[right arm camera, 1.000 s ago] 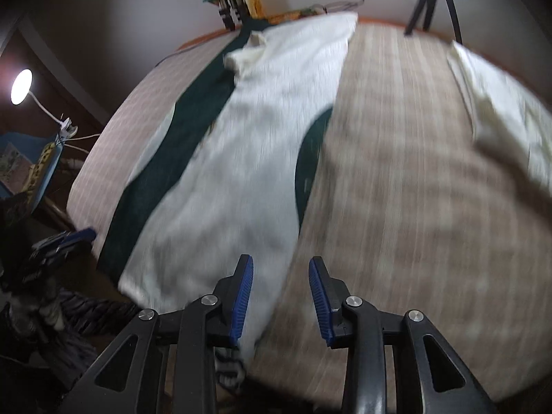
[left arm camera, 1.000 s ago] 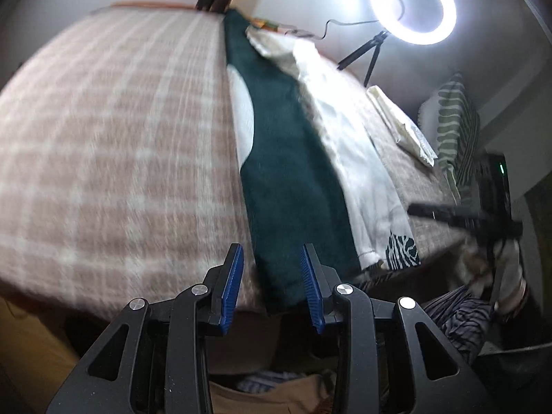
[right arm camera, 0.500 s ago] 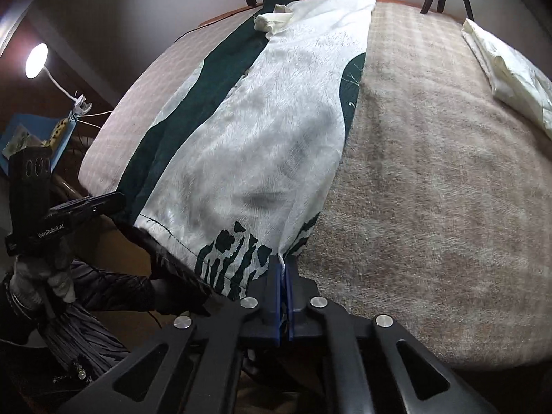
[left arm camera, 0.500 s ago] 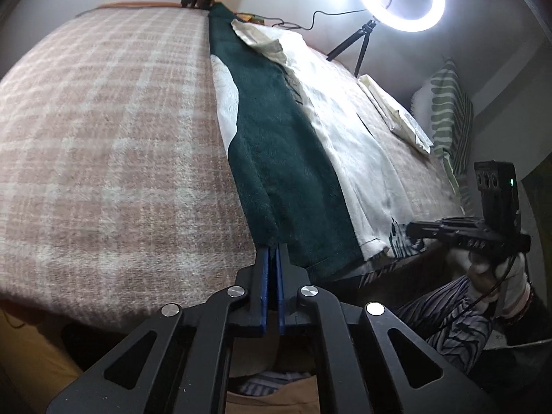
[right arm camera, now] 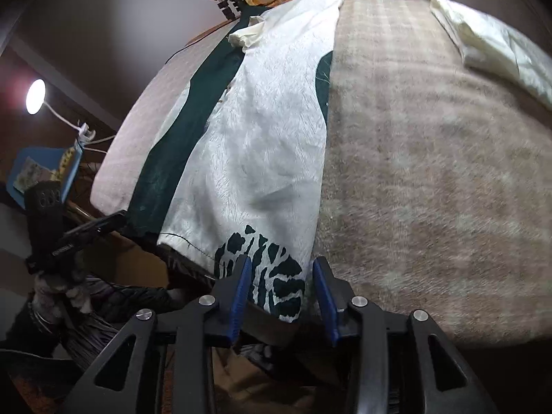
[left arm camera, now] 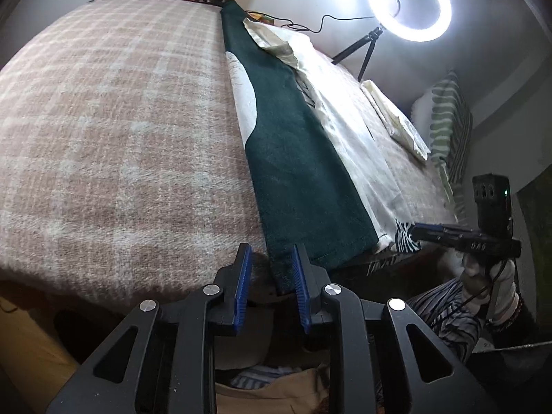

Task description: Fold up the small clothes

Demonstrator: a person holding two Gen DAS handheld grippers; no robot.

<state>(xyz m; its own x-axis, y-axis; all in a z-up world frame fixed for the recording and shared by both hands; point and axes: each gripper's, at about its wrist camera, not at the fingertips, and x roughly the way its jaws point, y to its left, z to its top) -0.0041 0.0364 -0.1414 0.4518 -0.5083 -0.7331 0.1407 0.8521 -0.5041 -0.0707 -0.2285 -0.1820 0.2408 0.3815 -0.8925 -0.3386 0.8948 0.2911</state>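
Bed cover: plaid blanket (left arm camera: 114, 131), pinkish-beige, spread flat; fills the nine o'clock half of the left wrist view.

Garment: long green-and-white garment (left arm camera: 300, 158) lying lengthwise on the blanket, collar end at twelve o'clock, hem at the near edge and hanging slightly over it. Dark green panel toward nine, white panel toward three.

Left gripper: left gripper (left arm camera: 270, 276) at six o'clock in its own view, jaws parting. Green hem corner sits between them, lying against the three o'clock pad, not pinched.

Right gripper: right gripper (right arm camera: 281, 284) at six o'clock in its view, jaws likewise parting. Patterned green-and-white hem corner (right arm camera: 269, 276) hangs loose between the pads, no squeeze visible.

Far side: folded pale cloth (right arm camera: 496, 45) at two o'clock on the blanket, well apart from the garment. Ring light (left arm camera: 408, 3) at one o'clock in the left view.

Step, as I read it: hem corners are free; a fold is about to be set up.

Risk one: hem overhangs the bed edge; with both corners loose it could slide off.

Risk two: a re-grip catching blanket along with cloth would drag the cover and wrinkle the garment.

Risk three: uneven lifts from the two corners would skew the fold line.
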